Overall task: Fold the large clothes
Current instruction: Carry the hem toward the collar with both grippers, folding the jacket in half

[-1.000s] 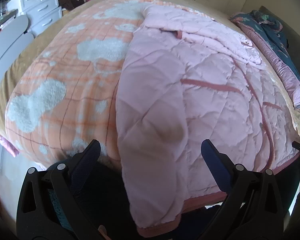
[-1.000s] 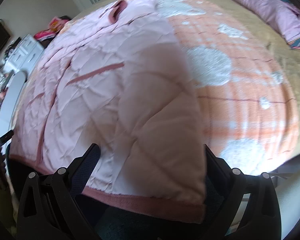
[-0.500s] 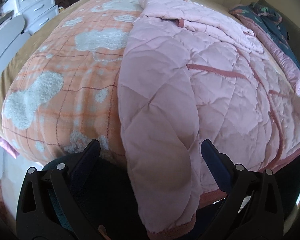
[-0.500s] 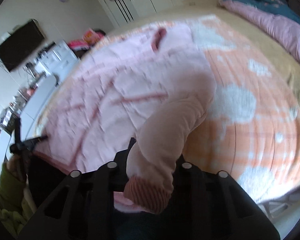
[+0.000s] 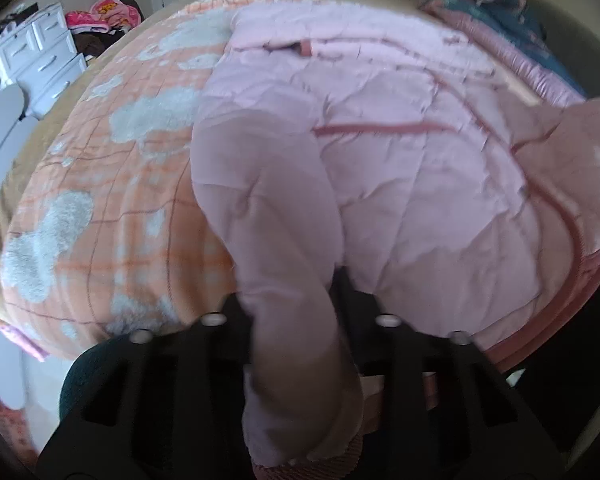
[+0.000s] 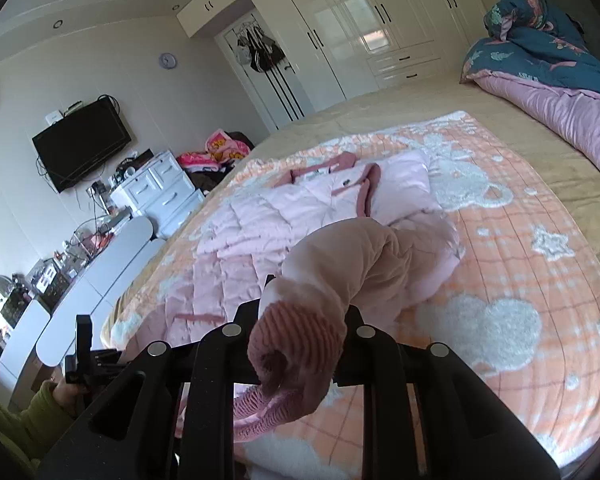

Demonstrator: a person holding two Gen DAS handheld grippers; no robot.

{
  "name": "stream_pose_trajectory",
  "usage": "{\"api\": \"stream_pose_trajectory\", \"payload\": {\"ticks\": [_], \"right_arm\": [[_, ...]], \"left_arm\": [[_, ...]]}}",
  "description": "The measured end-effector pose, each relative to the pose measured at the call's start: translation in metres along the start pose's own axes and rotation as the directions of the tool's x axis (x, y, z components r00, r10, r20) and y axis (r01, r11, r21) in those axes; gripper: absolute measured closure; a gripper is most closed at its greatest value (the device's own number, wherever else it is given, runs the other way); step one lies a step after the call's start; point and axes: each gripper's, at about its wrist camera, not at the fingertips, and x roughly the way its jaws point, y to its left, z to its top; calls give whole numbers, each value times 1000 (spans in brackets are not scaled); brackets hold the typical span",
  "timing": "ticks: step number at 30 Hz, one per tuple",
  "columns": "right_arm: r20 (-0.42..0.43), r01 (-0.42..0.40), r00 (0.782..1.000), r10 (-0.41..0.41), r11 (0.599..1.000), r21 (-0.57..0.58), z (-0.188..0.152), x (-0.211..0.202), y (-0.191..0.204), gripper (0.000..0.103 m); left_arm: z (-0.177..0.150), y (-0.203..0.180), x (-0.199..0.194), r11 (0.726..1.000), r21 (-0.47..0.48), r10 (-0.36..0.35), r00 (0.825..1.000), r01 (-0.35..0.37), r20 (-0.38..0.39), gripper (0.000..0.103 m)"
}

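Observation:
A pink quilted jacket [image 5: 400, 160] lies spread face up on the bed, collar at the far end [image 6: 340, 172]. In the left wrist view my left gripper [image 5: 296, 300] has its jaws closing on the jacket's near sleeve [image 5: 284, 240], and both pads press on the fabric. My right gripper [image 6: 304, 312] closes tight on the other sleeve just behind its ribbed cuff [image 6: 296, 344]. That sleeve is lifted off the blanket and arcs back to the jacket. The right wrist view also shows the left gripper [image 6: 80, 356], held by a hand in a green sleeve [image 6: 24, 420].
An orange blanket with white cloud shapes [image 6: 520, 260] covers the bed. A rolled pink and teal quilt [image 6: 560, 100] lies along the far right side. A white drawer chest [image 6: 156, 192], a grey rounded desk [image 6: 100, 272] and a wall television [image 6: 80, 140] stand to the left.
My left jaws went from wide open to closed on the near sleeve. The right gripper rose and tipped up with the other sleeve's cuff, lifting it off the bed.

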Motion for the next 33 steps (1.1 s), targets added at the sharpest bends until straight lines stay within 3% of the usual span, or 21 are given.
{"api": "stream_pose_trajectory", "payload": {"ticks": [3, 8, 16, 22, 33], "right_arm": [[25, -5, 1000, 4, 1000, 12, 4, 3, -1, 85], [54, 0, 999, -3, 999, 42, 8, 4, -5, 86], [108, 20, 994, -31, 994, 105, 19, -5, -16, 87], [150, 28, 987, -49, 990, 138, 33, -8, -20, 87], [197, 21, 979, -59, 982, 190, 51, -12, -28, 87]], "left_arm": [[9, 4, -8, 999, -29, -37, 998, 39, 47, 92], [34, 12, -23, 991, -77, -95, 987, 106, 132, 93], [79, 20, -51, 972, -114, -167, 948, 203, 271, 93], [107, 25, -65, 959, -133, -190, 919, 249, 345, 93], [137, 34, -78, 943, -157, -206, 884, 295, 420, 93]]}}
